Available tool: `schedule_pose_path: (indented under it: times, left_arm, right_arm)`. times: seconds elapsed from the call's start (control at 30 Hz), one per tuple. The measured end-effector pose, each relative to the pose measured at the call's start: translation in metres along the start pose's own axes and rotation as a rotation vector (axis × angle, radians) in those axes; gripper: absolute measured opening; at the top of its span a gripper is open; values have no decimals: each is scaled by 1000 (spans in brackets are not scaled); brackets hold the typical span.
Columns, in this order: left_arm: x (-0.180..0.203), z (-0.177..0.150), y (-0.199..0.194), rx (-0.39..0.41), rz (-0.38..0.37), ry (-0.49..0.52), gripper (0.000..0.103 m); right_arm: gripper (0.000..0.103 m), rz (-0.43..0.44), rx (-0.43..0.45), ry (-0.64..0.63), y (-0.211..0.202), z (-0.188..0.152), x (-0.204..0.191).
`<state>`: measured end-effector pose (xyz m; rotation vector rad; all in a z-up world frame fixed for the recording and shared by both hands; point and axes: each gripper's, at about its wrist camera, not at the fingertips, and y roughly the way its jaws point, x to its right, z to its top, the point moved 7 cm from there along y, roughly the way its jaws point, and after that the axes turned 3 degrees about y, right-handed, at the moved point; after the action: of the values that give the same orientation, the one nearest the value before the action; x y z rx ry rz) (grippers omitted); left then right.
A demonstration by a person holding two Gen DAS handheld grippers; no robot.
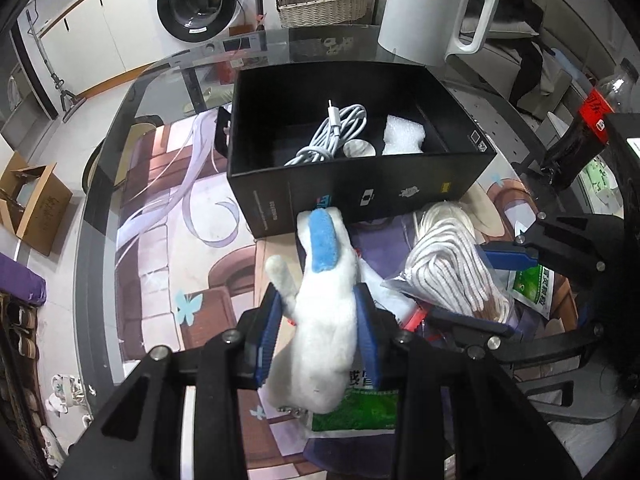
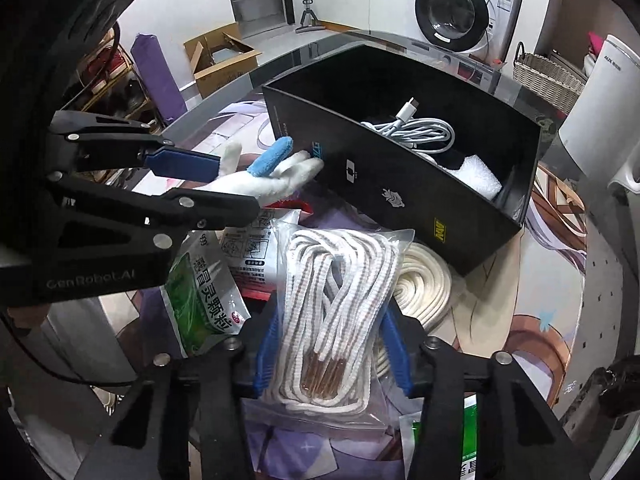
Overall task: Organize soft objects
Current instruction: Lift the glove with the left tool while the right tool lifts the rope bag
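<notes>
My left gripper [image 1: 320, 312] is shut on a white plush toy with a blue patch [image 1: 326, 304], held just in front of the near wall of the black box [image 1: 360, 196]; the toy also shows in the right wrist view [image 2: 272, 178]. The box [image 2: 400, 200] holds a white cable [image 1: 336, 132], a foam piece [image 1: 402, 136] and a round object. My right gripper [image 2: 332, 344] is shut on a clear bag of white rope [image 2: 336, 300], which also shows in the left wrist view [image 1: 452, 268]. A coil of cream rope [image 2: 424, 292] lies beside it.
Green medicine packets [image 2: 204, 292] lie on the patterned mat under the grippers. A white kettle [image 1: 432, 8] stands behind the box, a dark bottle [image 1: 576, 136] at the right. A wicker basket [image 1: 324, 6] and washing machine [image 1: 196, 0] are beyond the glass table.
</notes>
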<state>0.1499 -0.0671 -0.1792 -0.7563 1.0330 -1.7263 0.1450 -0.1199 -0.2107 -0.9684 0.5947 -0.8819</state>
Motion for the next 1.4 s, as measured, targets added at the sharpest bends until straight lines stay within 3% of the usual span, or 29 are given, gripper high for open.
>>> schedule_pose_path:
  times: [0.4,0.63,0.73,0.83,1.1,1.27,1.4]
  left_arm:
    - [0,3,-14,47,-15,17,34]
    - [6,12,-40,161,-23,47,34]
    - [8,18,-57,230,-35,47,33]
    - [10,27,-85,355,-39,51,33]
    - [7,35,-158,677,65,50,33]
    - [-1,25,-188,820,156,54,33]
    - [-3,19,-207,900,176,57,33]
  right_arm:
    - [39,7,64,20,-23,-2,1]
    - [39,1,148,55,-44,9,8]
    - [39,0,197,65,-56,15,10]
    - [39,2,276,70,-78,22,13]
    - [39,-39,579,92,-151,37,12]
    - [39,-85,726,99,-186,41,14]
    - [39,-110,828,103,-209,37,12]
